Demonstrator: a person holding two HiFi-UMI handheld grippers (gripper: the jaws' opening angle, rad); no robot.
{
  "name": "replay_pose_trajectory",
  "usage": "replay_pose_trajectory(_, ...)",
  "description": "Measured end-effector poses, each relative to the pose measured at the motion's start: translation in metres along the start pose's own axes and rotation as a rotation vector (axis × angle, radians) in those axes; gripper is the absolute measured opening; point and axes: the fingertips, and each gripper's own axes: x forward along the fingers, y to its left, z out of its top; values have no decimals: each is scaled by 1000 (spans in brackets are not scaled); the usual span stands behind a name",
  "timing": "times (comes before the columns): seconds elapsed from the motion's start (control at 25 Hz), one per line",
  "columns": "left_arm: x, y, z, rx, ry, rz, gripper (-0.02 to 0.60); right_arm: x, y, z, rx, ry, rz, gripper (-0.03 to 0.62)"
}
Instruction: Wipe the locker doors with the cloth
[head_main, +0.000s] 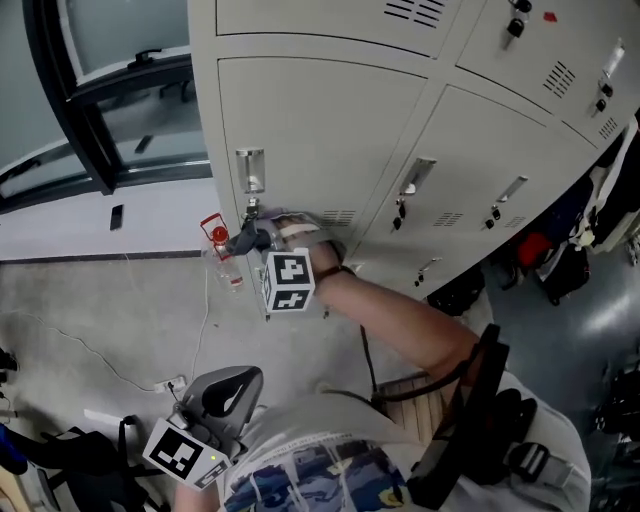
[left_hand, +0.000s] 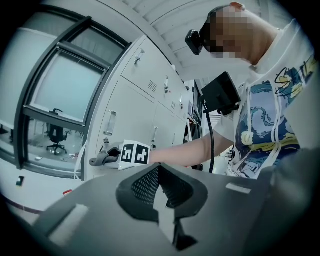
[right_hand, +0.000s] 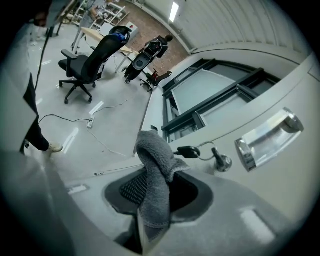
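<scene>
In the head view the grey locker door (head_main: 320, 130) stands in front of me, with a metal handle (head_main: 250, 170) and a keyed lock (head_main: 251, 208) near its left edge. My right gripper (head_main: 250, 240) is shut on a grey cloth (head_main: 262, 236), which it holds just below the lock at the door's lower left. The right gripper view shows the cloth (right_hand: 156, 170) standing up from the right gripper (right_hand: 155, 192), close beside the key (right_hand: 189, 151) and the handle (right_hand: 267, 140). My left gripper (head_main: 228, 385) hangs low near my body, away from the lockers. The left gripper (left_hand: 159, 180) is shut and empty.
A red-capped bottle (head_main: 222, 255) stands on the floor by the locker's left corner. A cable and power strip (head_main: 170, 384) lie on the floor. More locker doors (head_main: 500, 150) run to the right, with bags (head_main: 555, 265) beyond. A dark-framed window (head_main: 90, 100) is at the left.
</scene>
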Motion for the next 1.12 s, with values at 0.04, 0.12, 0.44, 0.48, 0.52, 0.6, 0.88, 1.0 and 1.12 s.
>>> replay_pose_trajectory(0.04,0,1,-1,0,2,-1,2,3,4,-1,1,3,11,115)
replay_pose_trajectory(0.12,1,1,-1,-1,7,0,2,8,12,-2,6,2,38,114)
replay_pose_trajectory(0.44,-1,11,2,0,17,38,2,28,37,-14,7,29,95,114)
replay_pose_trajectory(0.48,-1,11,2,-2,19,43,2,30,39,-14,6,29,101,114)
replay_pose_trajectory(0.52,0,11,1,-3,21,46,2,32,42,-15,5,27,107,114)
replay_pose_trajectory(0.6,2,9,1,-5,26,49,2,35,47,-16,8,25,118,114)
replay_pose_trajectory(0.88,15,6,1,-3,46,53,2,6,59,-21,38,-24,138,115)
replay_pose_trajectory(1.0,30,1,3,0,50,47,2,-24,61,-30,88,-51,139,115)
replay_pose_trajectory(1.12,49,-8,1,2,59,35,2,-61,64,-46,179,-85,136,115)
